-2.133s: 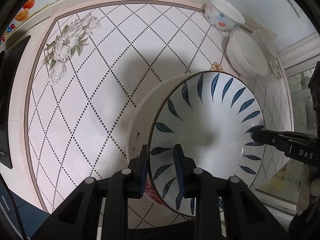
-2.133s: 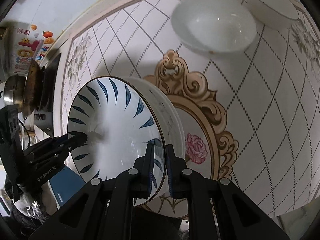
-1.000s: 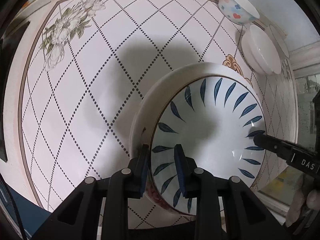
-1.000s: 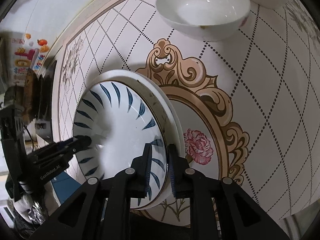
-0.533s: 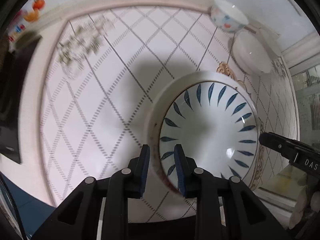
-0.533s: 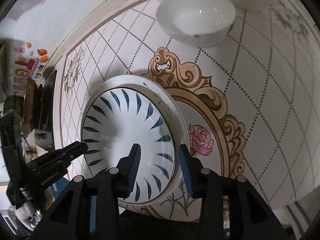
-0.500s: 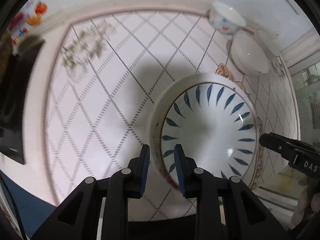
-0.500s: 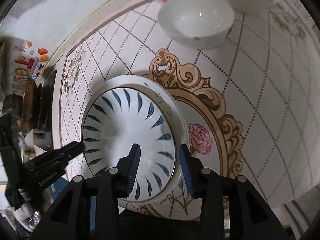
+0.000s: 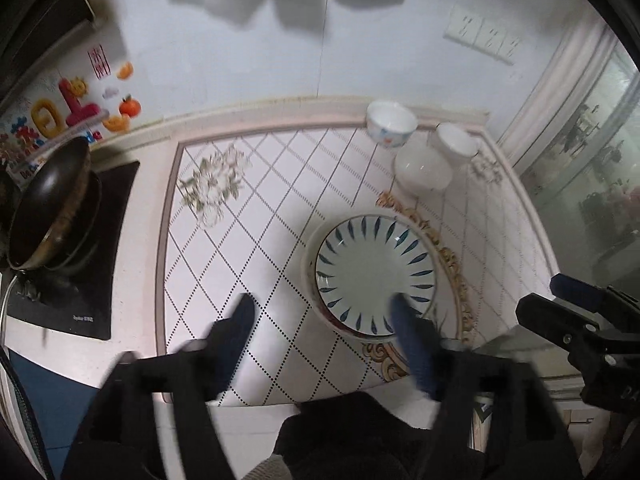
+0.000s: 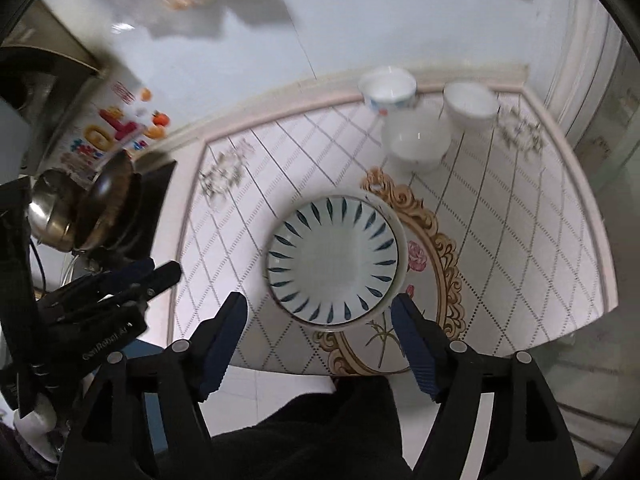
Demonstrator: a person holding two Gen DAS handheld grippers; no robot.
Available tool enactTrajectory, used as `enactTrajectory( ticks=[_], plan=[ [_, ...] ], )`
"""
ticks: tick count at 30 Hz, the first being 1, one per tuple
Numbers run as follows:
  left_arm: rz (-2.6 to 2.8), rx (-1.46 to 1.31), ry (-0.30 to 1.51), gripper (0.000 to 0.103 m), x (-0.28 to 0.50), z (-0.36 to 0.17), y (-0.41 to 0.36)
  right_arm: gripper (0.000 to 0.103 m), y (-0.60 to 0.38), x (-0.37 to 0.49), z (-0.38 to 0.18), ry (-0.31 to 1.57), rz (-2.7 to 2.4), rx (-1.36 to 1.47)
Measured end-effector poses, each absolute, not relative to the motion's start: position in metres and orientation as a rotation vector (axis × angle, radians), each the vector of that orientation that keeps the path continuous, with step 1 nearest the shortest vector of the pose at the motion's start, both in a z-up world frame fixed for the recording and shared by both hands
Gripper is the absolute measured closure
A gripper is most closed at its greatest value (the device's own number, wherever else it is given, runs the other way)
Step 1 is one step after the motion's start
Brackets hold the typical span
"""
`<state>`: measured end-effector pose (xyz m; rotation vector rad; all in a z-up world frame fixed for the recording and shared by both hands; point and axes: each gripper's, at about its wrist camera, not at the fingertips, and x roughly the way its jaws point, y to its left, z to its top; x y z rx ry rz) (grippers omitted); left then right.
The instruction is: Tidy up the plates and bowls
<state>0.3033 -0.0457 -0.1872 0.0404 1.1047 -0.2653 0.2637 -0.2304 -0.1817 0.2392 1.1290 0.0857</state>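
Note:
A white plate with blue leaf marks (image 9: 374,274) (image 10: 332,262) lies stacked on a larger white plate (image 9: 310,276) (image 10: 401,268) on the tiled counter. My left gripper (image 9: 320,316) is open and empty, held above and in front of the stack. My right gripper (image 10: 318,314) is open and empty, also above the stack's near edge. Three bowls stand at the back: a patterned bowl (image 9: 391,123) (image 10: 387,89), a wide white bowl (image 9: 423,169) (image 10: 416,136) and a small white bowl (image 9: 457,145) (image 10: 470,111).
A dark pan (image 9: 52,208) (image 10: 106,200) sits on a black cooktop (image 9: 100,280) at the left. The counter's front edge (image 9: 280,400) is just below the grippers. A wall with stickers (image 9: 76,100) backs the counter; glass (image 9: 592,168) is at the right.
Both grippers have let go of the blue-leaf plate, opened wide and pulled back and up. The plate now rests on the larger plate.

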Motion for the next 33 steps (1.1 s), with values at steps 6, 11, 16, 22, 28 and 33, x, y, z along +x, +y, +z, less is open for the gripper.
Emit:
enactTrajectory(
  ticks=[6,11,16,22,28,33],
  plan=[
    [-0.256,0.042,1.064,0.008,0.282,-0.166,-0.044,0.010,-0.221,0.235,-0.148,1.063,0.050,0.174],
    [-0.234,0.044,1.058,0.008,0.275,-0.163,-0.050,0.008,-0.229,0.229,-0.145,1.074,0.069,0.169],
    [-0.198,0.030,1.062,0.008,0.277,-0.164,-0.067,0.008,-0.246,0.236,-0.153,1.082,0.111,0.180],
    [-0.163,0.032,1.058,0.008,0.304,-0.175,-0.108,0.006,-0.290,0.267,-0.169,1.115,0.167,0.224],
    [-0.123,0.006,1.063,0.008,0.369,-0.204,-0.160,0.006,-0.375,0.327,-0.207,1.141,0.192,0.410],
    [-0.105,-0.002,1.148,0.008,0.434,-0.246,-0.201,0.006,-0.438,0.388,-0.250,1.162,0.157,0.485]
  ],
)
